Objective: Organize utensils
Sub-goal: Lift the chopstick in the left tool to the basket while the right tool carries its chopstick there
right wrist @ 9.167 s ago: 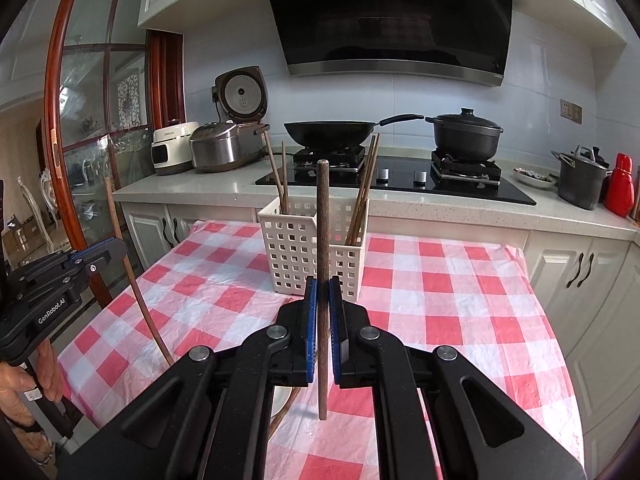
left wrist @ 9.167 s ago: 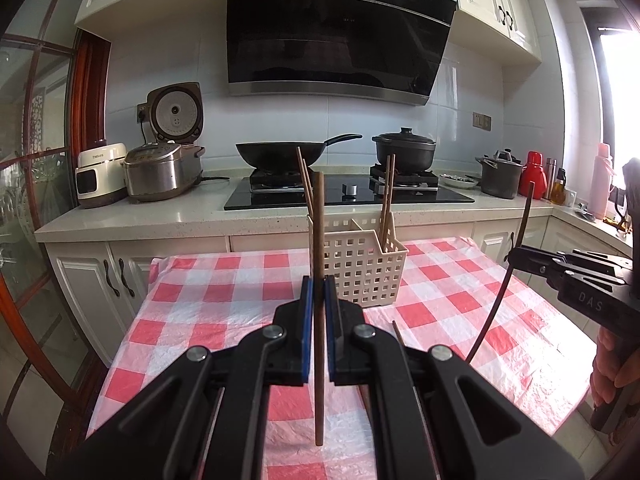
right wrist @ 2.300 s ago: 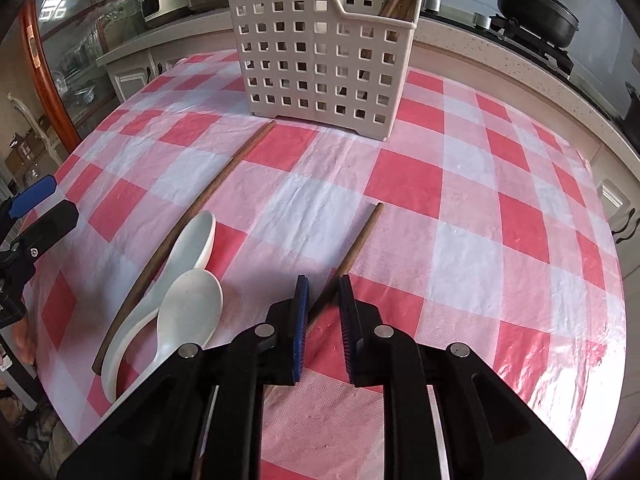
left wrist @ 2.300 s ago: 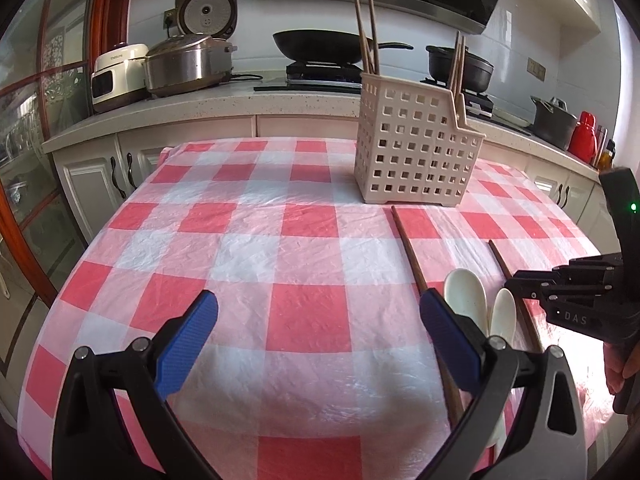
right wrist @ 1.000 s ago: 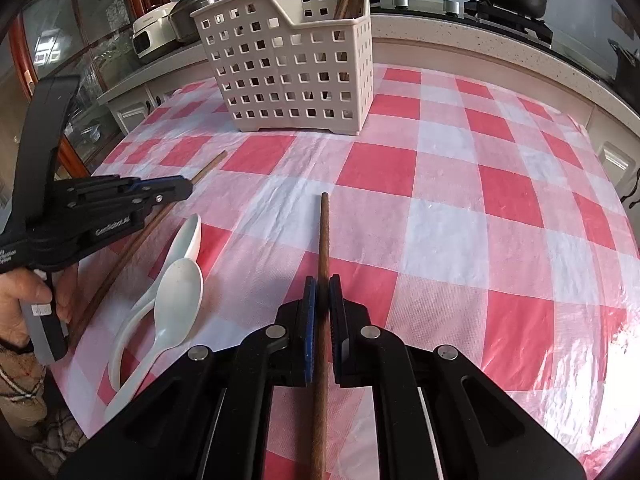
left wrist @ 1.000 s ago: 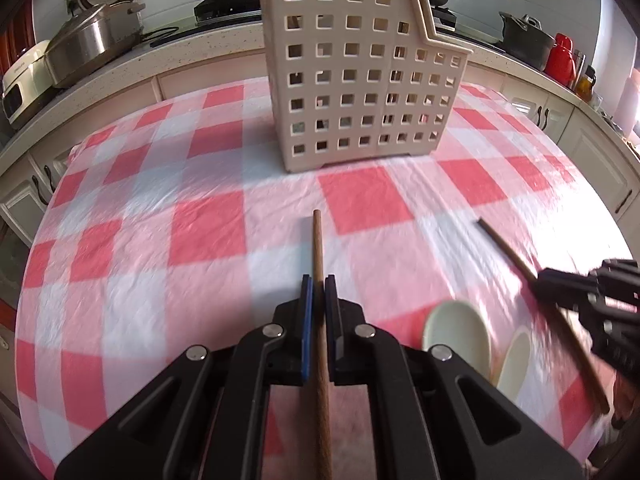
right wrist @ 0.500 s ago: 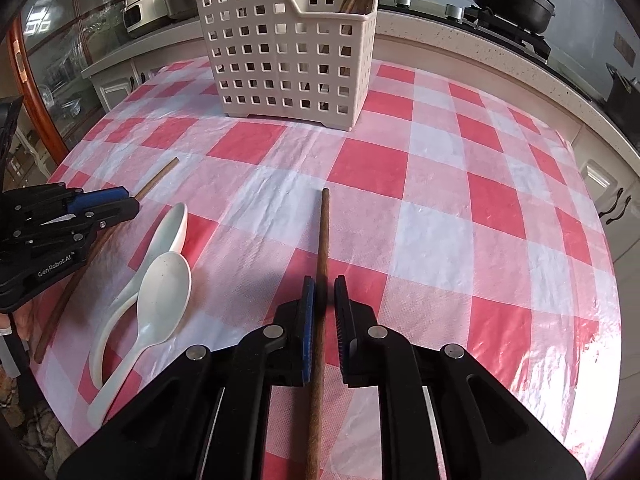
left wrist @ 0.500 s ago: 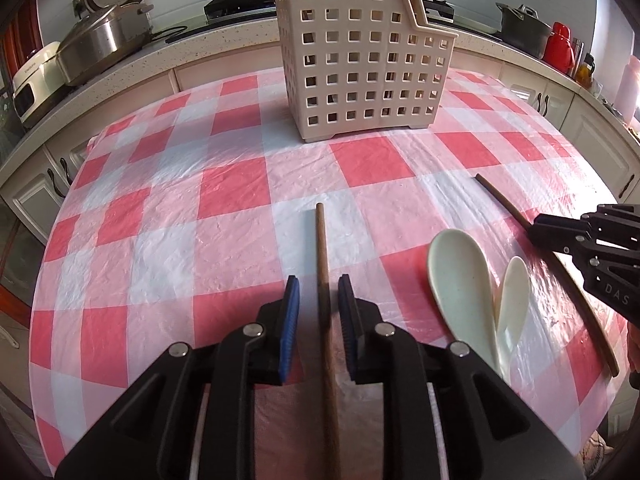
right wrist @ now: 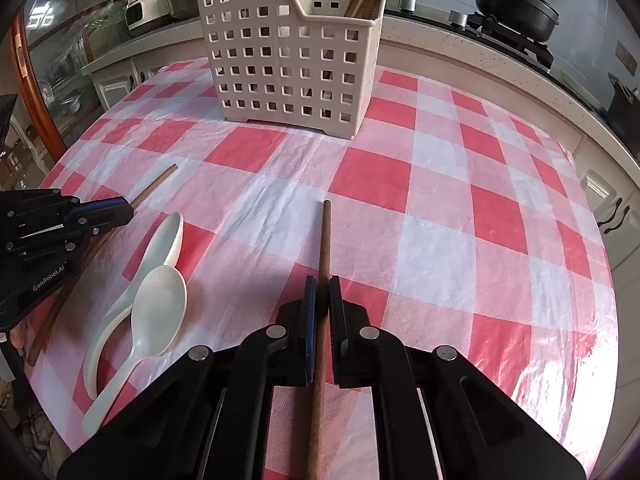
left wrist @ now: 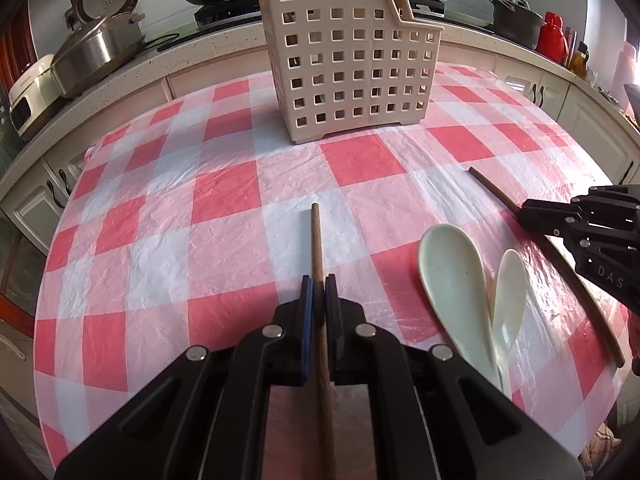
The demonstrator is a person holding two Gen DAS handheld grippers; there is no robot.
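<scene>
My left gripper (left wrist: 319, 294) is closing its jaws on a brown chopstick (left wrist: 316, 240) that lies on the checked cloth, and the blue pads press its shaft. My right gripper (right wrist: 322, 294) is closing the same way on a second chopstick (right wrist: 326, 236), pads tight against it. Each gripper shows in the other's view: the right gripper (left wrist: 526, 212) at the far right, the left gripper (right wrist: 126, 210) at the far left. Two white spoons (left wrist: 456, 280) (right wrist: 158, 308) lie side by side between the chopsticks. The beige slotted basket (left wrist: 348, 64) (right wrist: 296, 60) stands beyond, with several chopsticks upright in it.
The red-and-white tablecloth (left wrist: 224, 192) covers the table, whose edge runs close below both grippers. Behind the basket are the kitchen counter, a rice cooker (left wrist: 96, 52), a hob with a black pot (right wrist: 514, 4), and cabinets.
Half a second ago both pairs of jaws stood slightly apart around their chopsticks; now both are closed on them. The left gripper has shifted a little relative to the table.
</scene>
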